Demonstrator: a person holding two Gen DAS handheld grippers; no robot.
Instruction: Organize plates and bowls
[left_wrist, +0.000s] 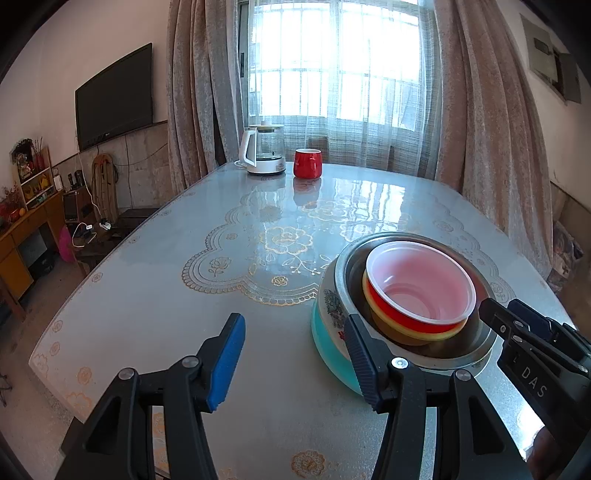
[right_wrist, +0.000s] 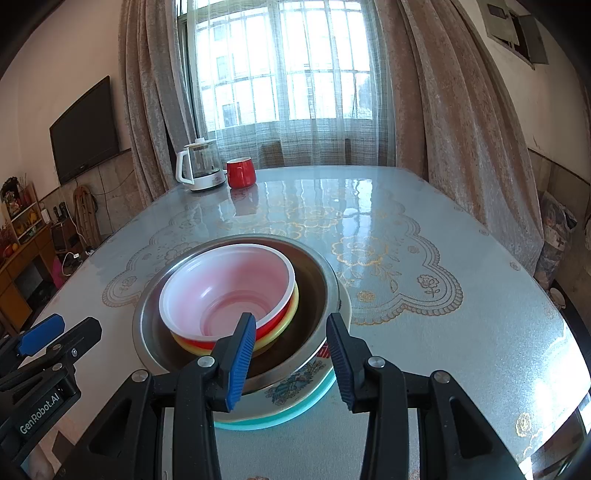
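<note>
Over on the left wall hung a dark television, with a cluttered wooden shelf below it toward the corner. Further along, at the far end of the glossy table, a glass kettle on a white base stood just beside a red mug, both before the curtained window. Nearer, the left gripper hovered low above the table with its blue-padded fingers spread apart and nothing between them; its right finger stood at the near left edge of the stack of dishes, though I could not tell if it touched. That stack sat toward the near right part of the table: a teal plate with a flower pattern at the bottom, a steel bowl on it, then a yellow-rimmed bowl and a red bowl with a white inside nested within, leaning a little to the left. Last, the right gripper was held at the near side of the stack, its fingers parted on either side of the steel bowl's near rim and pressing on nothing that I could see.
</note>
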